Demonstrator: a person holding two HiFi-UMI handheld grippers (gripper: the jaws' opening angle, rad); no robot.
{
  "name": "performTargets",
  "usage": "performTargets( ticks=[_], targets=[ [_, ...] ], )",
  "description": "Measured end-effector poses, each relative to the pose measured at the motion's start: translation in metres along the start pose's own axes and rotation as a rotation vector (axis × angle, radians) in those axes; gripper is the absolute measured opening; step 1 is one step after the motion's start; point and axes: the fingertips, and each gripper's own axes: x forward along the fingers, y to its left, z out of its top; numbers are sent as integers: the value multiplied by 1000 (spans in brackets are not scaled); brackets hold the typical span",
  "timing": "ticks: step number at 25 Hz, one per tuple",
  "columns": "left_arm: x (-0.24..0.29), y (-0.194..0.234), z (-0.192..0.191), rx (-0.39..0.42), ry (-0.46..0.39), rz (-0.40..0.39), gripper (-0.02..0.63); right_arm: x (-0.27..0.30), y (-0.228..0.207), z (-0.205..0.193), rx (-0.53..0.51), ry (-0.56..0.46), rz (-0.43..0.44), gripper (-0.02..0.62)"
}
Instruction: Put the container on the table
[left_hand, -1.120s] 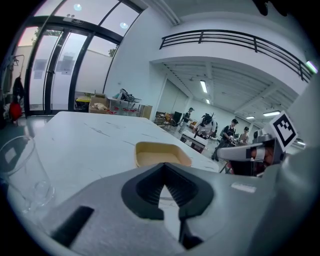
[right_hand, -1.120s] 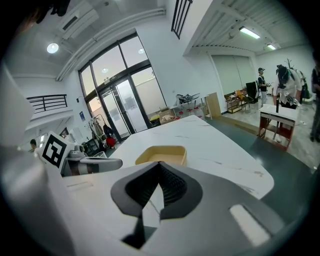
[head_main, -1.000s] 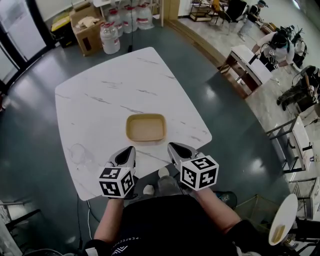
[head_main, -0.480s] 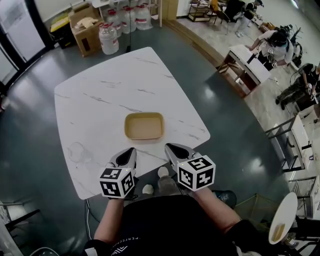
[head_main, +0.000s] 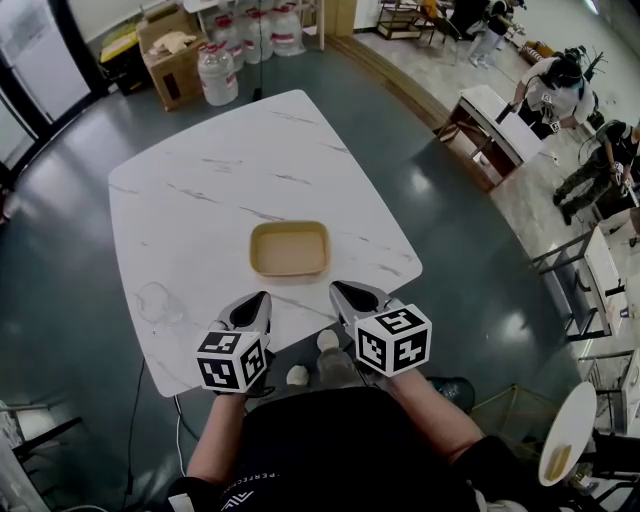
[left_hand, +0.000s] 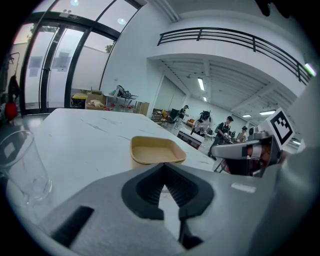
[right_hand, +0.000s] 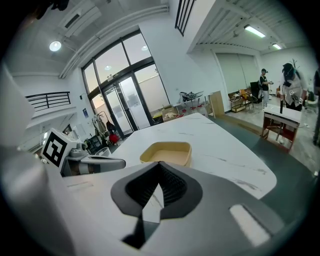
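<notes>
The container (head_main: 289, 249) was on the table (head_main: 200, 170), both grippers empty.
A glass (head_main: 155, 300) stood near the left edge. The left gripper (head_main: 258, 301) had its jaws pressed together on nothing, and the right gripper (head_main: 342, 292) was closed likewise, both just short of the container. The placing looked finished, so pulling away without nudging it seemed wise.

Right tongs (head_main: 347, 291) nudged slightly left/fwd; bkgd ppl (head_main: 556, 90) by desk (head_main: 497, 112) moved.

Bare marble table (head_main: 200, 190) lies open from the left gripper (head_main: 262, 298) and right gripper (head_main: 337, 289) up to the tan container (head_main: 289, 249). A clear glass (head_main: 155, 300) stands near the front-left edge, left of the left gripper.
</notes>
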Motion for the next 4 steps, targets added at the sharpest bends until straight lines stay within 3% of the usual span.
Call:
performTargets(
  ticks=[4],
  targets=[
    [1,-1,0,5,3,-2,-5,1,0,0,-3,2,4,0]
  ],
)
